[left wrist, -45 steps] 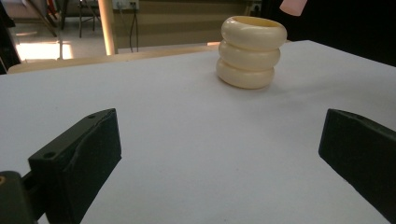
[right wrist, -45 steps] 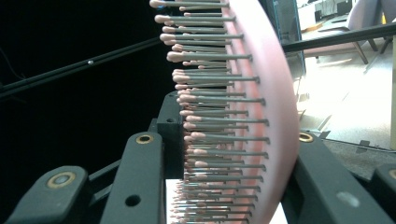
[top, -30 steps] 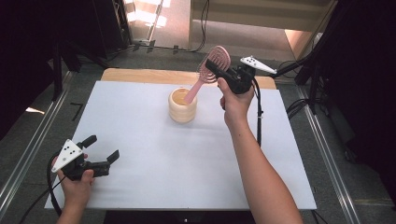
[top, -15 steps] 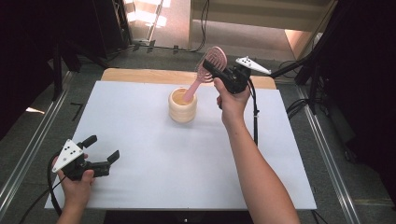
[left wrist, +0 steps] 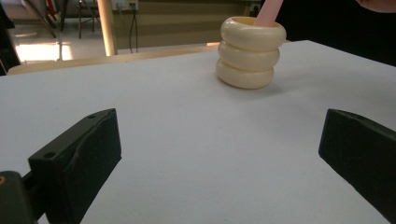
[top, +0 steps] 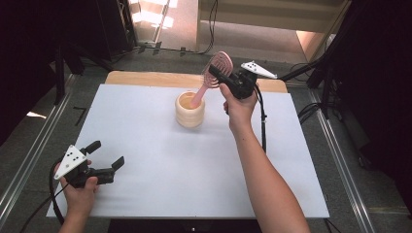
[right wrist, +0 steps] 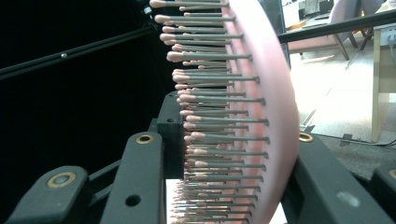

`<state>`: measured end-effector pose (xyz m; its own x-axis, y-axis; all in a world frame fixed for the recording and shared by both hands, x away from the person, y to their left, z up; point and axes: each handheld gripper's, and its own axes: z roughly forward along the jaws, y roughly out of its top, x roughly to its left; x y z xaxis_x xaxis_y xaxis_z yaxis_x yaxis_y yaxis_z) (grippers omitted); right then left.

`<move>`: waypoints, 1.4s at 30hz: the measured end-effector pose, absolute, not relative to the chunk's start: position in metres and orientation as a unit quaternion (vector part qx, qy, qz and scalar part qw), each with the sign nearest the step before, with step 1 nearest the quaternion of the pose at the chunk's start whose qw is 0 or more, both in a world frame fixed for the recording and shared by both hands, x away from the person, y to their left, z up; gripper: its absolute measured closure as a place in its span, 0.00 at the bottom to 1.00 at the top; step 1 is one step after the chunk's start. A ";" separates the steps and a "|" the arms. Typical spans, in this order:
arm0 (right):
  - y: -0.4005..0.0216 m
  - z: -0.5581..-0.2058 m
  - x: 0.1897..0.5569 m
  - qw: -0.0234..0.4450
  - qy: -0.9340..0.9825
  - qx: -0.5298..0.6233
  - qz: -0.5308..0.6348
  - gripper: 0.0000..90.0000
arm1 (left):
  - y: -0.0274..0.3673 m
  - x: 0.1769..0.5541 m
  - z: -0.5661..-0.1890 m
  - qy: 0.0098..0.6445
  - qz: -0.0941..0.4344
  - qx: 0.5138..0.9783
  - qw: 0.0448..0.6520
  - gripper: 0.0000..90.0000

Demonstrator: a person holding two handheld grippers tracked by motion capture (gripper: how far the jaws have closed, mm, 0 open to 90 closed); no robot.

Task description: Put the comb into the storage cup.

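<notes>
- We are looking down on a white bench (top: 160,194) with a person's two forearms coming in from its near edge.
- We are holding the right gripper (top: 221,77) above the far edge of the bench, its jaws clenched on the head of a pink hairbrush (top: 217,73).
- In the right gripper view, the hairbrush (right wrist: 261,116) is sitting between the two black jaws, one pressing on its bristle side and the other on its smooth pink back.
- The brush is tilting, with its handle reaching down into a cream ribbed cup (top: 189,110).
- The cup is standing upright on the bench, near the middle of the far edge and just beside the right hand (top: 238,104).
- In the left gripper view, the cup (left wrist: 251,52) is showing three stacked rings, with the pink handle rising out of its mouth.
- We are resting the left gripper (top: 107,158) low near the bench's near left corner, well apart from the cup.
- Its jaws are standing wide and released, with bare bench surface between them.
- A strip of wooden tabletop (top: 145,77) is showing beyond the far edge of the white surface.
</notes>
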<state>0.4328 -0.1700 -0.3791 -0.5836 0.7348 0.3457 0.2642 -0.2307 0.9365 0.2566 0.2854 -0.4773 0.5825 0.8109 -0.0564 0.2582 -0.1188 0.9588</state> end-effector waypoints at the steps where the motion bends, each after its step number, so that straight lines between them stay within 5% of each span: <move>1: -0.168 -0.381 0.433 0.177 0.595 0.420 0.662 0.69 | 0.285 0.257 -0.477 0.380 0.253 0.704 0.544 0.00; 42: -0.140 -0.429 0.444 0.157 0.617 0.433 0.638 0.69 | 0.286 0.256 -0.478 0.378 0.254 0.706 0.542 0.00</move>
